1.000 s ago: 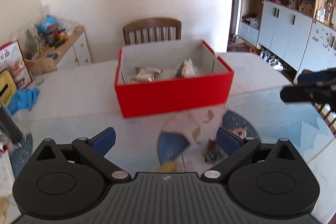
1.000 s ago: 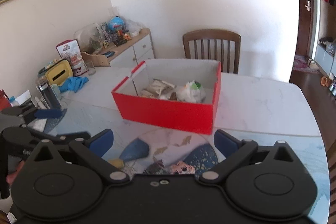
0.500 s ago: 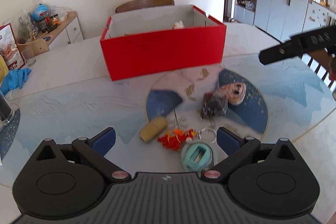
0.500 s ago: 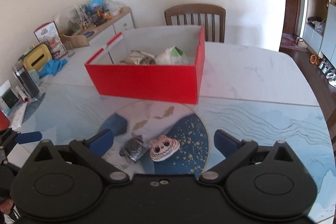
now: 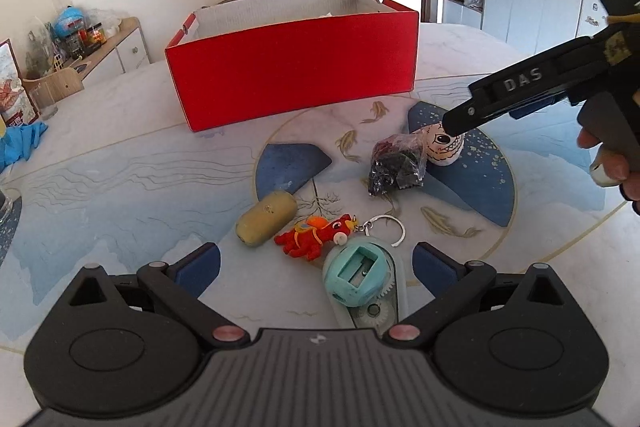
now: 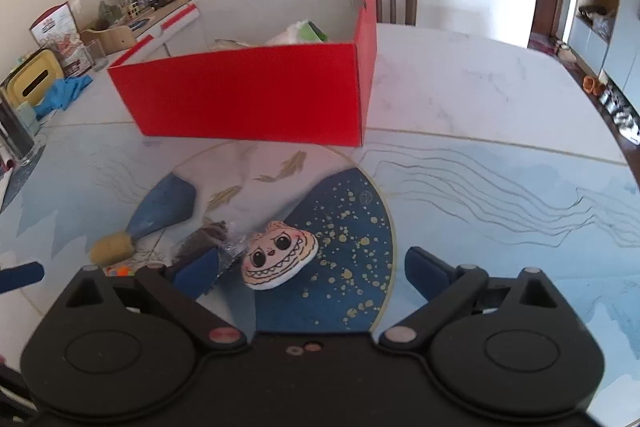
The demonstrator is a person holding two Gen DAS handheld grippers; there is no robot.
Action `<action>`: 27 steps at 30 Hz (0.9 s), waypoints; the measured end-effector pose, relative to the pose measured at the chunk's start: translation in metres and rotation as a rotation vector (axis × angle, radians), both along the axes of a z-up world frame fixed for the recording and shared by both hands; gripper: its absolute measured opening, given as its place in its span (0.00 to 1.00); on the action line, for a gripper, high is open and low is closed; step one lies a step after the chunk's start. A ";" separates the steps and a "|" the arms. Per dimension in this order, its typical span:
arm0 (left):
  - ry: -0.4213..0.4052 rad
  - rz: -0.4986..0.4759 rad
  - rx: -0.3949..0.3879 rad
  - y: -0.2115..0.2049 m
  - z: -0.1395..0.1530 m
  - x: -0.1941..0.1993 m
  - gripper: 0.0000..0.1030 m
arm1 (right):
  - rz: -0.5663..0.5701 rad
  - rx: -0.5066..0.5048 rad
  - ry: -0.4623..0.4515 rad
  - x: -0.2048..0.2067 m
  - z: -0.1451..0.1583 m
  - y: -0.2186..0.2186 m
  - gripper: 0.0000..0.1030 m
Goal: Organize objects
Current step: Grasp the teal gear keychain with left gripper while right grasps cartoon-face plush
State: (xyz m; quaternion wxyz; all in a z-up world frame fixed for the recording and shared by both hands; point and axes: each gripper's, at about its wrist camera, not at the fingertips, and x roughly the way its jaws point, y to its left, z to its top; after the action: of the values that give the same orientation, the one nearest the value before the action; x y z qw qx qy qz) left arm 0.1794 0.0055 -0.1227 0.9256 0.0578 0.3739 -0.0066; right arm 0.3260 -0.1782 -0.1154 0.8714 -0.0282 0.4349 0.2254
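Hovering low with fingers spread, right gripper point(image 6: 312, 267) lines up on shark-face plush point(image 6: 279, 258) for boxing; left gripper point(image 5: 316, 263), also spread, frames sharpener point(image 5: 358, 277); red box point(image 5: 292, 67) waits behind.

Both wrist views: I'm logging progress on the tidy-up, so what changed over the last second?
Both hand-held grippers came down toward the loose items. The left hand-held gripper now hangs open over the teal sharpener and red horse keychain; the right hand-held gripper is open around the grinning plush face. Nothing was grasped or released. The red box and table items stayed put.
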 end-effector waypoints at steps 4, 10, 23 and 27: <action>-0.009 0.004 0.008 -0.001 -0.002 0.001 1.00 | 0.006 0.000 0.022 0.007 -0.008 0.004 0.90; -0.013 -0.013 0.008 -0.003 -0.002 0.002 0.92 | 0.023 0.007 0.044 0.011 -0.016 0.011 0.84; -0.016 -0.075 0.029 -0.015 -0.001 0.000 0.49 | 0.033 0.026 0.076 0.018 -0.023 0.018 0.63; -0.011 -0.091 0.040 -0.018 -0.002 -0.001 0.39 | 0.034 0.037 0.087 0.018 -0.024 0.018 0.52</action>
State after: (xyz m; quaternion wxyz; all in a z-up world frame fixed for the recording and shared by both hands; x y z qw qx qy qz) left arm 0.1789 -0.0121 -0.1248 0.9251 0.0932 0.3659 -0.0408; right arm 0.3438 -0.1604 -0.1396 0.8482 -0.0097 0.4675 0.2489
